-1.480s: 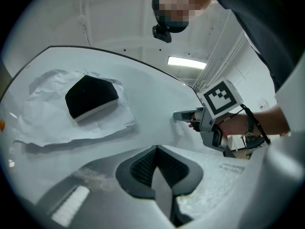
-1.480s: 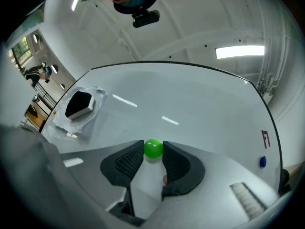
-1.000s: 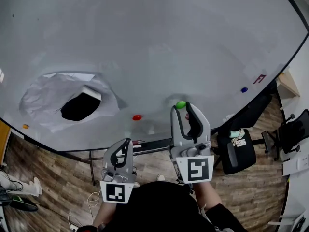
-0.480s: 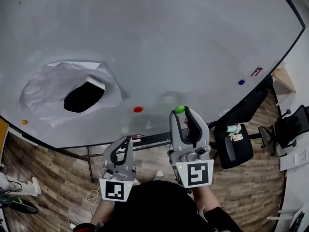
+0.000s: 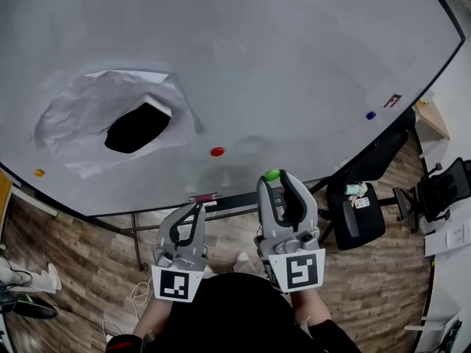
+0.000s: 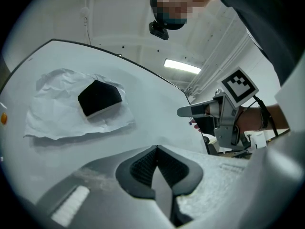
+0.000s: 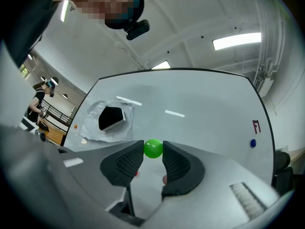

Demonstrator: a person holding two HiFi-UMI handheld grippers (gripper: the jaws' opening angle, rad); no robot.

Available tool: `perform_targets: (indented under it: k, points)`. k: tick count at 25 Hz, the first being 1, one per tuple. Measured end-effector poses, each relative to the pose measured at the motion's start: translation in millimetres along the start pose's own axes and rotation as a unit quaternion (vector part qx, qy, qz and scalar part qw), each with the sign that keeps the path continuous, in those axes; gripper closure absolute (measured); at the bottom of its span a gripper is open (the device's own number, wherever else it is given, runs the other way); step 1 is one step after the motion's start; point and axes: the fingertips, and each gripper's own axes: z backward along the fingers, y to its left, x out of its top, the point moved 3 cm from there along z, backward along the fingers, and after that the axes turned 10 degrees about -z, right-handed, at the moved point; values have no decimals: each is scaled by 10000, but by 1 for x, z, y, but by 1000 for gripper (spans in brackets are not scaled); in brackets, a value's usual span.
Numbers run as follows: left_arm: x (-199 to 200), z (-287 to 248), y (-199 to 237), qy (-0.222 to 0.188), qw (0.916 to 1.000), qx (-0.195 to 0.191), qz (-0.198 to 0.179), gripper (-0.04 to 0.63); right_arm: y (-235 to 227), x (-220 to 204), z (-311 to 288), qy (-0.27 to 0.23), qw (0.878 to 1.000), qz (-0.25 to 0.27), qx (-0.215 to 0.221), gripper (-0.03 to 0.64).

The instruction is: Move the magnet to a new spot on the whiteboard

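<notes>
A small green ball magnet [image 5: 272, 175] sits pinched between the tips of my right gripper [image 5: 275, 179], clear of the whiteboard [image 5: 294, 65] and just off its near edge. In the right gripper view the green magnet [image 7: 153, 148] is held between the two dark pads, with the whiteboard [image 7: 200, 109] beyond it. My left gripper [image 5: 194, 210] hangs lower left of the right one, its jaws closed together with nothing in them. The left gripper view shows the closed pads [image 6: 156, 151] and the right gripper [image 6: 224, 113] to the side.
A red magnet [image 5: 217, 151], a blue magnet [image 5: 370, 115] beside a red mark, and an orange magnet [image 5: 39, 173] stick to the board. A black eraser [image 5: 136, 127] lies on crumpled paper [image 5: 81, 120]. A black office chair [image 5: 360, 223] stands on the wooden floor at right.
My right gripper has drawn back from the board with the green magnet, which now sits off the board's near edge. The left gripper has drifted only slightly.
</notes>
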Motion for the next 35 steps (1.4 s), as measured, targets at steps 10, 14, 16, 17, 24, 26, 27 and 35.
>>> perform_targets:
  k: [10,14,16,17,24,26,27,35]
  points:
    - [-6,15,-2,21,9999,-127,45,594,19,-13,24,-10,9999,-159,-16,491]
    - [-7,18,-3,5,9998,-193,5,594,22,-24,35,204,9996,-173,-110,491]
    - [-6,19,-3,-33,9998,-200,7,594,24,-28,40,264,9994,-172,-113,491]
    - [-5,19,-3,-41,9998,-201,16,594,24,-29,43,287,9994,-170,-112,491]
    - [-8,23,-2,-15,9998,-214,60,594,27,-44,55,397,9988,-241,-150,491]
    - [-8,23,-2,-9,9997,-212,78,594,28,-50,59,515,9982,-256,-159,491]
    - [-9,24,-2,-5,9997,-215,73,594,29,-52,60,562,9980,-263,-157,491]
    - [-11,23,0,1,9997,-202,135,594,29,-63,67,709,9968,-314,-178,491]
